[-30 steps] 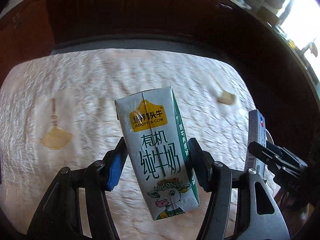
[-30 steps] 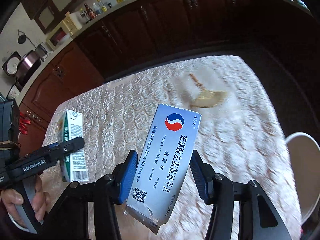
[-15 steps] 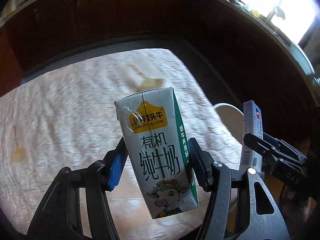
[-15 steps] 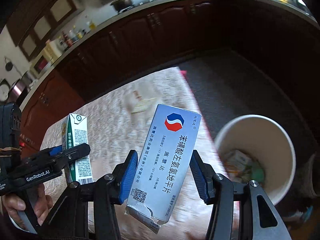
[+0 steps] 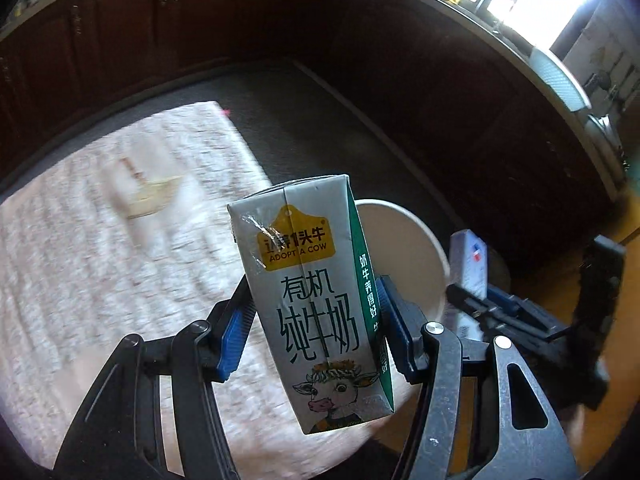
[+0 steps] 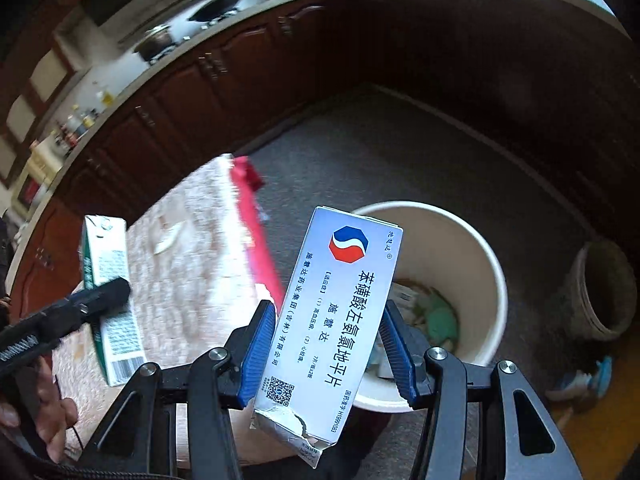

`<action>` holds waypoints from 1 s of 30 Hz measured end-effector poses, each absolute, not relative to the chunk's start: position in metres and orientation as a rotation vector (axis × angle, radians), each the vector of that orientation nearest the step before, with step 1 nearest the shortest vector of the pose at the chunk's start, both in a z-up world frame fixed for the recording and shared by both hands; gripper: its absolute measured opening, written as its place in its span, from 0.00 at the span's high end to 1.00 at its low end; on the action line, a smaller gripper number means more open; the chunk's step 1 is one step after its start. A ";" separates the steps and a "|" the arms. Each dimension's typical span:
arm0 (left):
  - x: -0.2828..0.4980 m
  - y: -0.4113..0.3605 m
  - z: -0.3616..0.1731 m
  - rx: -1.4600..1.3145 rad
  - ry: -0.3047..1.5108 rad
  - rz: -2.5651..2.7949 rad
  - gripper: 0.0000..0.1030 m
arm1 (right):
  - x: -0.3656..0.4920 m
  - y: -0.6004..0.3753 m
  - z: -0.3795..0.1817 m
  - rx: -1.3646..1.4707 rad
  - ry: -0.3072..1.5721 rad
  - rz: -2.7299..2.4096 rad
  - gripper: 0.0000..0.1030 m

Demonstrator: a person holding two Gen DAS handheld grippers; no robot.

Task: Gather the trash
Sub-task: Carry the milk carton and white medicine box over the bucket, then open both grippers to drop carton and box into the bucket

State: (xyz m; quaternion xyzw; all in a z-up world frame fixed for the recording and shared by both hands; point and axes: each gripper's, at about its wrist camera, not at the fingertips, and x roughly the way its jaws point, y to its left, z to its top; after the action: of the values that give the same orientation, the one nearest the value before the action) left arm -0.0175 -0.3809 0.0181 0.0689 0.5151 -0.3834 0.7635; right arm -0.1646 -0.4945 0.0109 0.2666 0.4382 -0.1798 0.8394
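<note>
Kitchen with dark wooden cabinets [image 6: 240,80] along the far walls and a grey floor [image 6: 400,152]. A table under a pale quilted cloth [image 5: 80,280] fills the left of both views; a blurred tan scrap [image 5: 152,196], perhaps paper, lies on it. Just beside the table's edge a white bin [image 6: 472,256] stands on the floor, open-topped, with crumpled packaging inside. A smaller grey pot [image 6: 604,288] stands near it to the right. The left gripper [image 5: 316,328] holds a milk carton [image 5: 312,300] upright, slightly tilted, its blue pads pressed against both sides, over the table's edge with the bin's rim behind it. The right gripper [image 6: 328,344] holds a flat medicine box [image 6: 336,320] by its sides, torn end down, in front of the bin. A hand [image 6: 48,412] grasps the left gripper's handle.
</note>
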 end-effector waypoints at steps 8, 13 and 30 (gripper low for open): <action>-0.031 -0.432 0.005 0.165 1.149 -0.922 0.44 | -0.186 -0.524 -0.020 0.626 0.975 -0.461 0.50; -0.040 -0.449 -0.004 0.175 1.176 -0.968 0.43 | -0.191 -0.531 -0.034 0.650 0.993 -0.490 0.46; -0.050 -0.433 -0.011 0.237 1.098 -0.936 0.28 | -0.199 -0.525 -0.041 0.669 0.976 -0.541 0.29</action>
State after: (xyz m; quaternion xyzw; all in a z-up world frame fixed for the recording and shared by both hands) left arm -0.0503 -0.4327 -0.0110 0.1082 0.5014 -0.4276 0.7444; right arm -0.1988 -0.5249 -0.0413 0.3116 0.4542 -0.2520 0.7957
